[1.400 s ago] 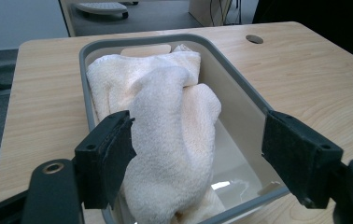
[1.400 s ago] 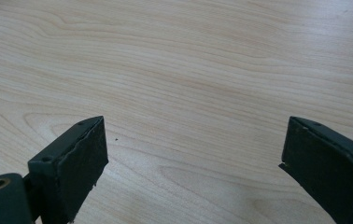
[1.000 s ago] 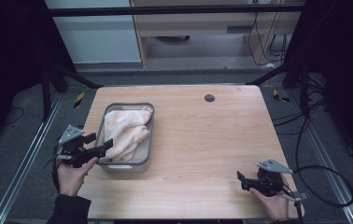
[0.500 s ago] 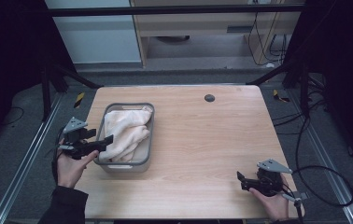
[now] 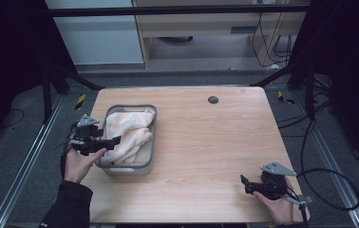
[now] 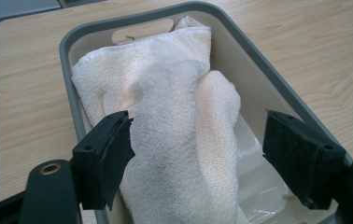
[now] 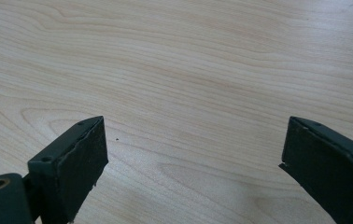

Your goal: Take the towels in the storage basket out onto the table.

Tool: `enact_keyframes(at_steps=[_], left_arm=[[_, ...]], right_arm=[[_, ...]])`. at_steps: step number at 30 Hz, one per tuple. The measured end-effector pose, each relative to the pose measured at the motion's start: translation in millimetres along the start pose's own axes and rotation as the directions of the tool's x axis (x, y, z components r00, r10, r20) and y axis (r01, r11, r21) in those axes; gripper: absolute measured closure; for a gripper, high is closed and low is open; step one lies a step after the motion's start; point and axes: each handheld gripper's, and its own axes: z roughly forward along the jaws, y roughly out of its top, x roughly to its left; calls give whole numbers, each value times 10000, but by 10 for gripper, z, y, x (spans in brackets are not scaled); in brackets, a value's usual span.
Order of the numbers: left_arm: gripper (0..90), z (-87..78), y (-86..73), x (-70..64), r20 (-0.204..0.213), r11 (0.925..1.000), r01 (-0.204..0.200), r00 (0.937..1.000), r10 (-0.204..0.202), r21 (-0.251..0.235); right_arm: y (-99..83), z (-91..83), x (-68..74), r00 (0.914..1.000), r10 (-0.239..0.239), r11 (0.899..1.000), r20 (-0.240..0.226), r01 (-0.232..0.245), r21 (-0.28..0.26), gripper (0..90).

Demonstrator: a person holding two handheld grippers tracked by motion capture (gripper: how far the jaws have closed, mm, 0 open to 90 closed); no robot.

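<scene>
A cream towel point(image 5: 127, 133) lies crumpled in a grey basket point(image 5: 151, 142) on the left half of the wooden table. My left gripper point(image 5: 112, 141) hovers over the basket's near left rim, open, its jaws pointing right over the towel. In the left gripper view the towel point(image 6: 174, 140) bulges up between the two wide-apart pads without being pinched, and the basket rim point(image 6: 258, 60) runs along the right. My right gripper point(image 5: 244, 183) rests low near the table's front right edge, open. Bare wood lies between its jaws in the right gripper view.
A small dark round hole point(image 5: 212, 99) sits in the table near its far edge. The table top point(image 5: 215, 142) is bare wood between basket and right gripper. Cables point(image 5: 329, 180) trail on the floor at right; metal frame rails flank the table.
My left gripper has moved away from the person and slightly right, from the basket's front left corner to over its left rim and the towel. The right gripper has stayed put.
</scene>
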Motion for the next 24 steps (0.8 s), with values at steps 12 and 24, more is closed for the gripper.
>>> enact_keyframes(at_steps=[12, 24], left_arm=[[236, 180, 53, -39, 24, 9968, -283, 9996, 282, 745], [250, 353, 70, 19, -401, 9885, -458, 9978, 521, 1442]], right_arm=[[-1, 3, 4, 10000, -5, 10000, -49, 5, 42, 69], [-3, 12, 4, 10000, -22, 10000, -89, 22, 86, 68]])
